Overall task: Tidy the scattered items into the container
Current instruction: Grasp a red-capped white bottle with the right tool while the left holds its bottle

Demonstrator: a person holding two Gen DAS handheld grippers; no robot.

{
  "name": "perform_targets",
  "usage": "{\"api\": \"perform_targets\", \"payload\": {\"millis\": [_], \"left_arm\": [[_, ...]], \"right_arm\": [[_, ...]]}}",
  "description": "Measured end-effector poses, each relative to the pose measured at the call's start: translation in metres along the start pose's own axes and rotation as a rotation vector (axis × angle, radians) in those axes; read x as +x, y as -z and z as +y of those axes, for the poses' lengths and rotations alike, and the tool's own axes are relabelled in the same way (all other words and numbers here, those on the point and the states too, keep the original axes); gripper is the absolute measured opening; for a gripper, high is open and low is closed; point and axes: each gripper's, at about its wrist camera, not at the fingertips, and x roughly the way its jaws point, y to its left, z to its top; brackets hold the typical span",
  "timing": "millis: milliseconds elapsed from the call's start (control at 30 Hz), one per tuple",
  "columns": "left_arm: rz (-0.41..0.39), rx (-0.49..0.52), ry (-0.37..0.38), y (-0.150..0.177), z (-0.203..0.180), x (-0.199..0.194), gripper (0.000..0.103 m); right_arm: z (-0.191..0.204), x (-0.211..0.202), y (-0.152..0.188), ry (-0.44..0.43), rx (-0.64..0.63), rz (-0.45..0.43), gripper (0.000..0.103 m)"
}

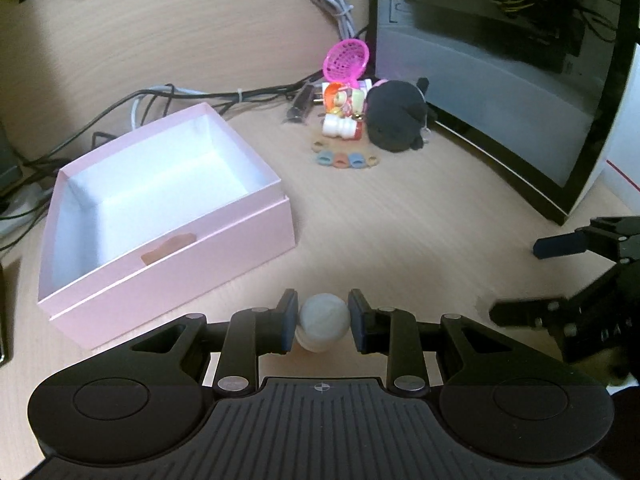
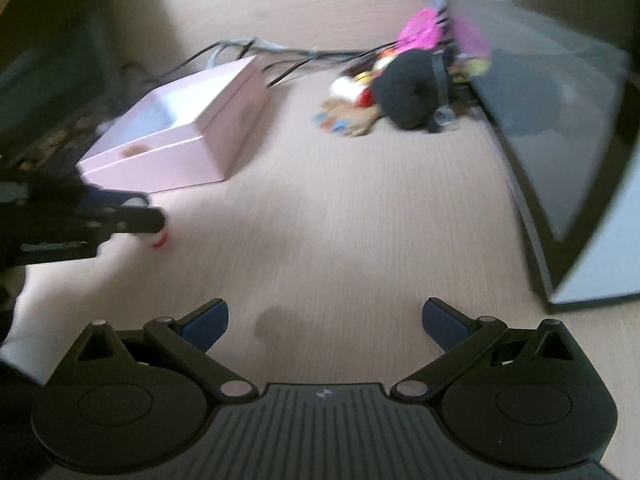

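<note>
My left gripper (image 1: 323, 309) is shut on a small whitish round-topped toy bottle (image 1: 322, 326), just right of the near corner of the open pink box (image 1: 180, 280). The box's white inside looks empty. Far behind lie a pink strainer (image 1: 346, 60), a black plush (image 1: 396, 118), small white toy bottles (image 1: 340, 128) and a row of coloured rings (image 1: 346, 160). In the blurred right wrist view my right gripper (image 2: 326, 320) is open over bare table. There the left gripper (image 2: 140, 212) shows at the left, holding the bottle (image 2: 158, 240) near the pink box (image 2: 180, 160).
A computer case (image 1: 500, 80) with a glass side stands at the right, close to the black plush (image 2: 408, 92). Cables (image 1: 180, 96) run behind the box. The right gripper (image 1: 536, 280) sits at the right edge. Light wooden table (image 1: 400, 240) lies between box and case.
</note>
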Motion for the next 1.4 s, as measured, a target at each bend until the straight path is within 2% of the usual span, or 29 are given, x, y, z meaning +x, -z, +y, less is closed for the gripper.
{"api": "perform_targets", "payload": {"millis": [33, 67, 100, 167, 200, 233, 300, 400, 567, 800, 867, 900, 1167, 1400], "left_arm": [[0.001, -0.002, -0.002, 0.0, 0.0, 0.0, 0.031], [0.004, -0.006, -0.004, 0.001, 0.001, 0.001, 0.031], [0.008, -0.009, -0.006, 0.002, 0.003, 0.002, 0.031], [0.014, -0.016, -0.01, 0.005, 0.006, 0.002, 0.031], [0.017, -0.022, -0.009, 0.007, 0.008, 0.001, 0.031], [0.019, -0.027, -0.008, 0.01, 0.011, 0.0, 0.031], [0.023, -0.038, -0.012, 0.013, 0.017, -0.001, 0.031], [0.023, -0.062, -0.016, 0.014, 0.025, -0.002, 0.031], [0.017, -0.091, -0.002, 0.013, 0.036, -0.004, 0.031], [0.018, -0.121, 0.025, 0.012, 0.042, -0.002, 0.031], [0.022, -0.13, 0.028, 0.012, 0.042, -0.001, 0.031], [0.024, -0.135, 0.029, 0.012, 0.043, 0.0, 0.031], [0.035, -0.146, 0.035, 0.015, 0.044, 0.002, 0.031], [0.036, -0.15, 0.032, 0.018, 0.043, 0.002, 0.031]], "right_arm": [[0.001, -0.001, -0.005, -0.031, 0.017, -0.021, 0.103], [0.005, -0.002, -0.012, -0.022, 0.012, -0.068, 0.103], [0.012, -0.002, -0.02, 0.024, -0.009, -0.121, 0.103], [0.025, 0.007, -0.038, 0.148, -0.067, -0.206, 0.091], [0.029, 0.015, -0.048, 0.196, -0.091, -0.233, 0.079], [0.031, 0.025, -0.059, 0.233, -0.106, -0.246, 0.068], [0.028, 0.05, -0.081, 0.3, -0.111, -0.252, 0.054], [0.026, 0.085, -0.111, 0.336, -0.112, -0.245, 0.053], [0.03, 0.116, -0.139, 0.37, -0.147, -0.248, 0.053], [0.031, 0.143, -0.155, 0.41, -0.201, -0.221, 0.053], [0.03, 0.147, -0.154, 0.42, -0.212, -0.215, 0.047], [0.03, 0.148, -0.154, 0.424, -0.216, -0.214, 0.037], [0.034, 0.131, -0.147, 0.387, -0.215, -0.223, 0.036], [0.049, 0.094, -0.127, 0.291, -0.199, -0.219, 0.036]]}}
